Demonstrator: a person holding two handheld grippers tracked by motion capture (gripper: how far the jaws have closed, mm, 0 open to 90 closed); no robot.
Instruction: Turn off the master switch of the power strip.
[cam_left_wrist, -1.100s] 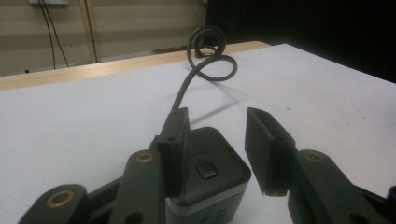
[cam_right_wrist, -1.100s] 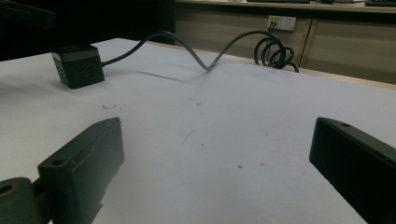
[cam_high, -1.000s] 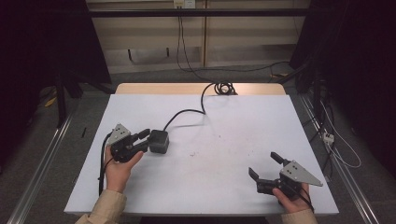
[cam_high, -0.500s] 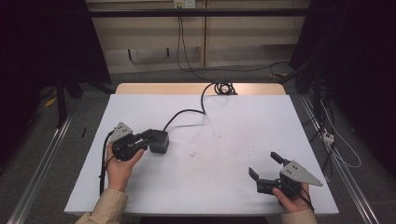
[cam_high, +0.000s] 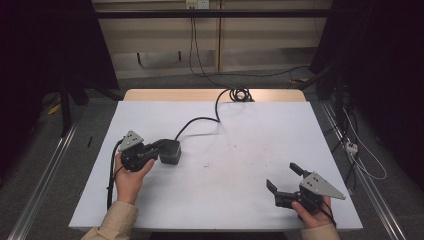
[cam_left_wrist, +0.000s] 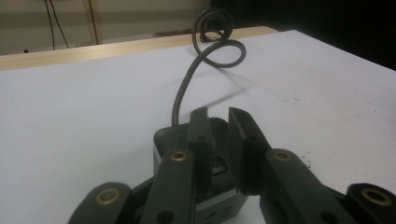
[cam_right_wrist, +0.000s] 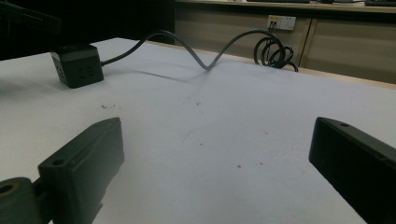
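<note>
Since before, left gripper (cam_high: 159, 148) closed onto the power cube (cam_high: 170, 152).

Three views of one table (cam_high: 240, 200)

High view looks down from the near side; both gripper views sit low, close, sharing the cube (cam_left_wrist: 187, 140) and cable (cam_right_wrist: 196, 56).

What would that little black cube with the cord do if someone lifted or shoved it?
The black cube looks boxy and flat-bottomed, so it would probably slide, not roll. Its cable arches and coils, so it is likely springy and may tug the cube back. The left gripper has its fingers close over the top; smooth plastic might slip.
</note>
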